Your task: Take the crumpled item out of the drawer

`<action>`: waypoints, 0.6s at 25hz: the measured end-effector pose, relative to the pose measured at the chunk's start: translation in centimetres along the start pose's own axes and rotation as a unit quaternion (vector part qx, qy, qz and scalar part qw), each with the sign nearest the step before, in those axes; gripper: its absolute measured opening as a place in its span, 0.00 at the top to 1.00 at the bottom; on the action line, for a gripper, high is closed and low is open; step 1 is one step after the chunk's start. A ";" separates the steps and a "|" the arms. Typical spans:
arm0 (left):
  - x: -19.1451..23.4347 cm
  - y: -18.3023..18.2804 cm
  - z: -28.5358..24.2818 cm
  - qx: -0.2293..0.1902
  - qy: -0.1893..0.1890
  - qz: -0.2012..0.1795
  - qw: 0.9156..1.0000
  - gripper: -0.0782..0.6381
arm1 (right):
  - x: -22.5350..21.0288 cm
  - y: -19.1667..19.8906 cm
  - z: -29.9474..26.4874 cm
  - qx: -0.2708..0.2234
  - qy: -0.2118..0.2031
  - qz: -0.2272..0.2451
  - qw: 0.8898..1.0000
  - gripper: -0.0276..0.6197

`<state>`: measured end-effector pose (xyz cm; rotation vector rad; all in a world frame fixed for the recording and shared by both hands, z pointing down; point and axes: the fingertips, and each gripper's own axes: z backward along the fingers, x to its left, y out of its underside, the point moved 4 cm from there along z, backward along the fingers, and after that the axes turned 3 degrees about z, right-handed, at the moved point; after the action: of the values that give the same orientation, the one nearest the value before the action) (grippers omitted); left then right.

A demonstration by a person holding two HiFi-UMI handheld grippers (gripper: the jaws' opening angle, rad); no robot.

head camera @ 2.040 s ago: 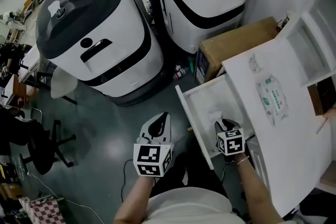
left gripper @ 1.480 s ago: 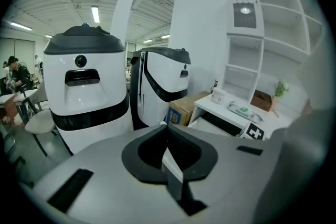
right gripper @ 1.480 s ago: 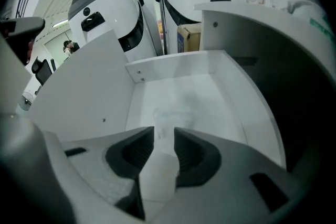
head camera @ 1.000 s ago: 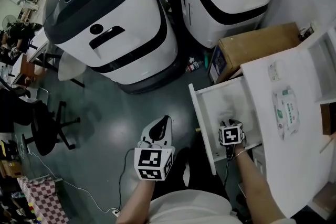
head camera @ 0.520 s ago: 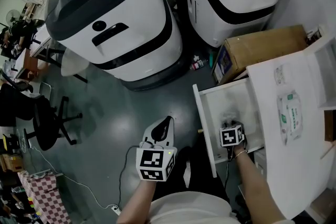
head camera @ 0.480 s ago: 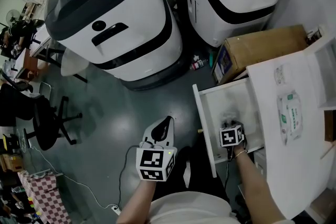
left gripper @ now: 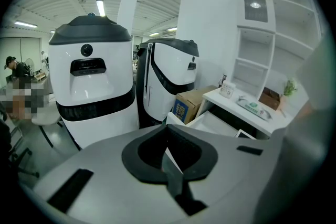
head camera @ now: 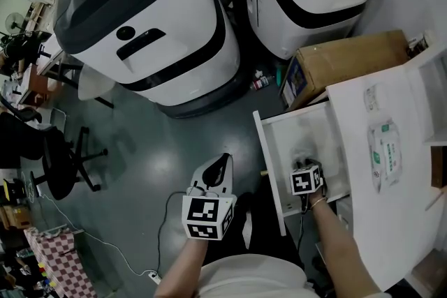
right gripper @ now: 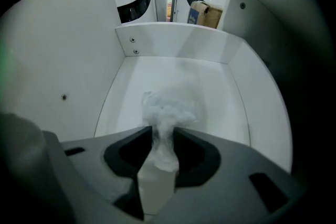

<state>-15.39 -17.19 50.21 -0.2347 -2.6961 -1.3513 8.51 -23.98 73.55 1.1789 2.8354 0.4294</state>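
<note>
Crumpled item [right gripper: 167, 108]: a white wad, looks like tissue or thin paper. My read is that it's near weightless, soft and has no stiffness, so it squashes flat under any squeeze. Nothing in it to break, but it could tear if snagged. Not slippery, and the rough folds should catch on the pads. Best hold is across the bulk of the wad, low down. A loose tuft would likely pull away.

It sits on the bottom of the open drawer [right gripper: 178, 52], clear of every wall and nearer the person's end than the far wall. The drawer is pulled out from under the white surface [head camera: 408, 220].

Right tongs [right gripper: 163, 134]: pointing steeply down into the drawer. The jaws have just been opening and are now parted by a narrow gap. The wad stands in that gap and brushes both inner faces. I don't read that as a clamp yet, so it needs a squeeze before any lift.

Left tongs [left gripper: 169, 150]: jaws together, nothing in them, held over the room floor [head camera: 140, 164], well apart from the drawer.
</note>
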 end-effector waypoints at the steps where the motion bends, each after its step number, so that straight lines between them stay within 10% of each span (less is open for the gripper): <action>1: -0.1 0.0 0.0 -0.001 0.001 0.000 1.000 0.90 | 0.0 0.1 0.0 -0.001 0.002 0.004 1.000 0.75; 15: -0.7 -0.2 0.9 -0.011 0.012 -0.007 1.000 0.90 | 0.8 0.5 0.5 0.002 0.018 0.031 0.999 0.84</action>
<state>-14.74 -16.69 49.37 -0.1996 -2.6690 -1.3791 8.37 -22.98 73.29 1.2746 2.8367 0.4534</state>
